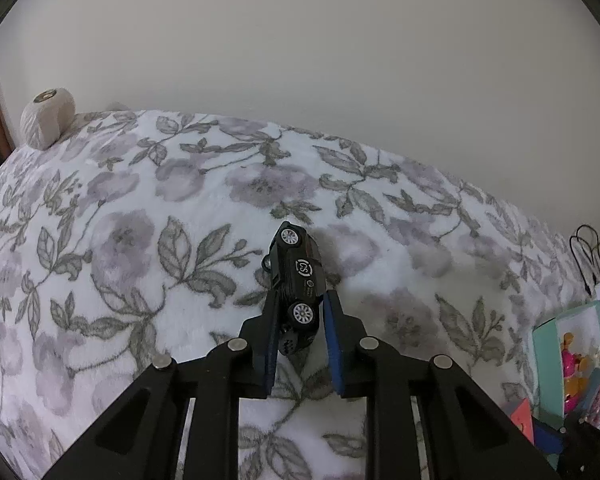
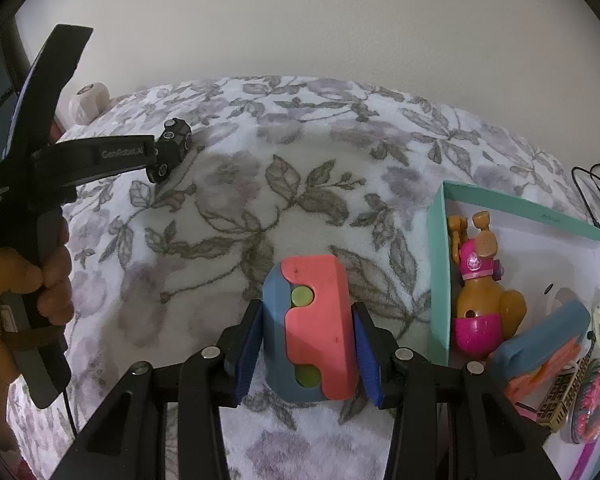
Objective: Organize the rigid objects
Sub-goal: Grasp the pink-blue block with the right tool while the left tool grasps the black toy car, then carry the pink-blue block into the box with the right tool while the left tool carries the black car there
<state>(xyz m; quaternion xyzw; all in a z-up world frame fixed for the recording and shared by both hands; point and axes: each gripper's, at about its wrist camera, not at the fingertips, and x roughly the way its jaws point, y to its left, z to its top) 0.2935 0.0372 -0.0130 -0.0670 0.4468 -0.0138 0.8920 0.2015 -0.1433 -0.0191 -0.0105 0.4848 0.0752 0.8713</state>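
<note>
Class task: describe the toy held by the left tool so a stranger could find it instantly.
Start at the floral blanket covering the bed. Above it, the left tool grips a small black toy car, turned on its side. Its white-spoked wheels and round white door logo set it apart from the colourful toys nearby.

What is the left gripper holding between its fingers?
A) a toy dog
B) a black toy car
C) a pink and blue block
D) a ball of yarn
B: in the left wrist view, the black toy car sits clamped between the left gripper's fingers above the floral blanket.
</note>
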